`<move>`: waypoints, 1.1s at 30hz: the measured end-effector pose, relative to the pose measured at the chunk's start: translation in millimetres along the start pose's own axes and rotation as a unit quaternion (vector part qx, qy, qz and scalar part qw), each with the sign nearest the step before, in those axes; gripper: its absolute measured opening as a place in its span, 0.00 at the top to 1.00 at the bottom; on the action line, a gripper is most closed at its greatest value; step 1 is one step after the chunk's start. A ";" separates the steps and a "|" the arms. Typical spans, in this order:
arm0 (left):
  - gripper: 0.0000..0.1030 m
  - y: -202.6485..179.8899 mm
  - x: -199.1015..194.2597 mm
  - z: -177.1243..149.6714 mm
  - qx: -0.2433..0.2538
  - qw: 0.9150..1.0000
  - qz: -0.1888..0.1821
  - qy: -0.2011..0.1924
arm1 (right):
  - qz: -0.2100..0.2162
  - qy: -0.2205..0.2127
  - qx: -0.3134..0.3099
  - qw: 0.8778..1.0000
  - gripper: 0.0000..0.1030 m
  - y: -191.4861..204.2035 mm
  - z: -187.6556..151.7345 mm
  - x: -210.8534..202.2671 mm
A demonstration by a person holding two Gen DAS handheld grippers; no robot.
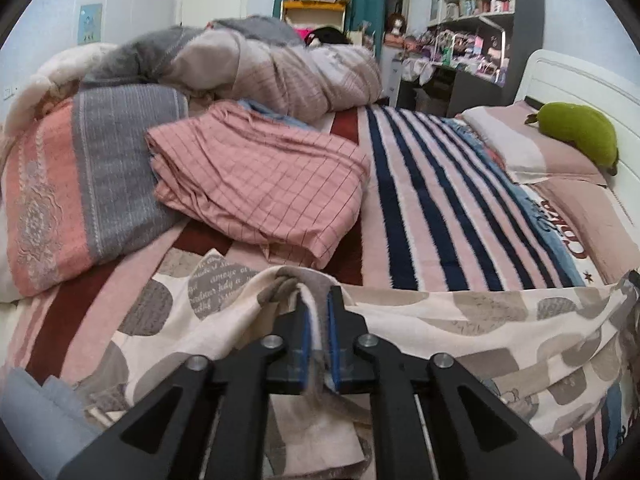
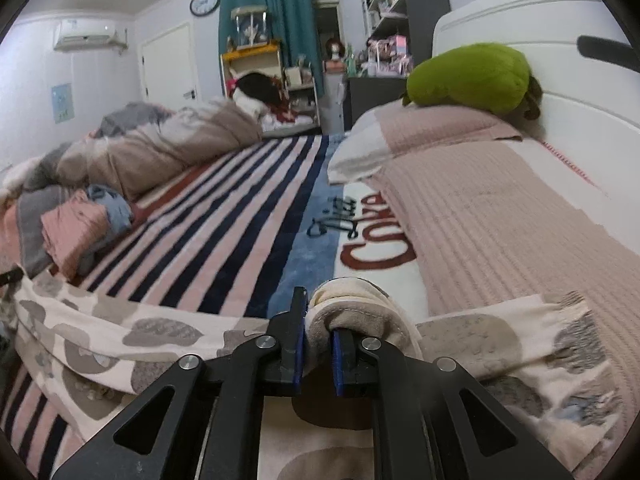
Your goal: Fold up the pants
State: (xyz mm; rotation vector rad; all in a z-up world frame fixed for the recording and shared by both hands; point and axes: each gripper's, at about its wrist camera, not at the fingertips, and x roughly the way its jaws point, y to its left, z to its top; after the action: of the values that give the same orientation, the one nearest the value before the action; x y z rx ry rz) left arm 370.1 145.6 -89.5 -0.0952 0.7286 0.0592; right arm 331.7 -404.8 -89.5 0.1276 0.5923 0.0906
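Much of the pants (image 1: pixel 460 332) is cut off: the cream fabric with grey-brown blobs runs under both black tools and out of the lower edge of each view, so the legs and full length cannot be made out. What shows is one band of cloth stretched across the near end of the bed (image 1: pixel 420 208), over the striped blanket (image 2: pixel 224 216).

The left gripper (image 1: pixel 318 312) has its fingers nearly together, pinching a raised fold of the pants between the blue pads (image 1: pixel 305 332). The right gripper (image 2: pixel 320 332) is likewise closed narrow on a bunched, rolled edge of the same garment, which bulges over the right-hand pad and hides its tip.

Writing: one grey blob on the pants carries small script, of which only scraps such as "made" and "july" can be guessed at in the left wrist view. The blanket bears dark red letters reading roughly "Cola" (image 2: pixel 380 240), with dark cursive above it too slanted to read.

Counted: two pillows (image 2: pixel 440 136) stacked by the white headboard (image 2: pixel 560 92), one green plush toy (image 2: pixel 468 76) on the upper pillow, one folded pink checked cloth (image 1: pixel 256 184), one crumpled duvet (image 1: pixel 288 72), one wall clock (image 2: pixel 205 1). The shelves (image 1: pixel 472 12) hold small items too blurred to count.
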 end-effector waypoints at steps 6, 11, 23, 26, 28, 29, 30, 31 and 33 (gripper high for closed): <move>0.33 -5.0 6.6 0.3 0.062 0.996 0.063 0.014 | 0.010 0.052 0.001 0.999 0.69 -2.8 -10.0 23.5; 0.23 11.4 -17.9 0.0 0.086 0.994 0.056 0.031 | 0.020 0.064 -0.022 0.998 0.39 5.0 -17.6 5.7; 0.31 -10.8 16.3 -46.4 0.206 0.969 0.050 0.125 | 0.067 0.075 -0.029 0.995 0.33 33.9 -35.9 -32.4; 0.68 -10.9 21.6 -47.2 0.221 0.965 0.053 0.132 | 0.071 0.075 -0.020 0.994 0.33 33.5 -36.1 -34.2; 0.91 -7.1 23.3 -43.8 0.216 0.965 0.061 0.135 | 0.072 0.075 -0.015 0.994 0.33 33.9 -36.0 -34.4; 0.93 -3.3 22.7 -40.8 0.208 0.967 0.063 0.131 | 0.071 0.076 -0.014 0.994 0.33 34.9 -36.0 -33.8; 0.96 0.6 21.6 -37.7 0.202 0.969 0.070 0.124 | 0.071 0.077 -0.014 0.994 0.33 36.3 -36.3 -33.0; 0.97 5.9 20.1 -33.5 0.198 0.970 0.084 0.113 | 0.071 0.080 -0.014 0.994 0.33 38.0 -35.8 -31.4; 0.99 19.6 16.9 -25.0 0.188 0.971 0.114 0.091 | 0.071 0.084 -0.016 0.994 0.33 42.1 -34.9 -28.4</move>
State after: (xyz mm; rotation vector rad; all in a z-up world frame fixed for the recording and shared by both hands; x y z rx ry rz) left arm 364.5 162.7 -120.6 0.3493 0.9194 0.1318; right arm 286.6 -363.4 -96.4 0.1312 0.7485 0.2507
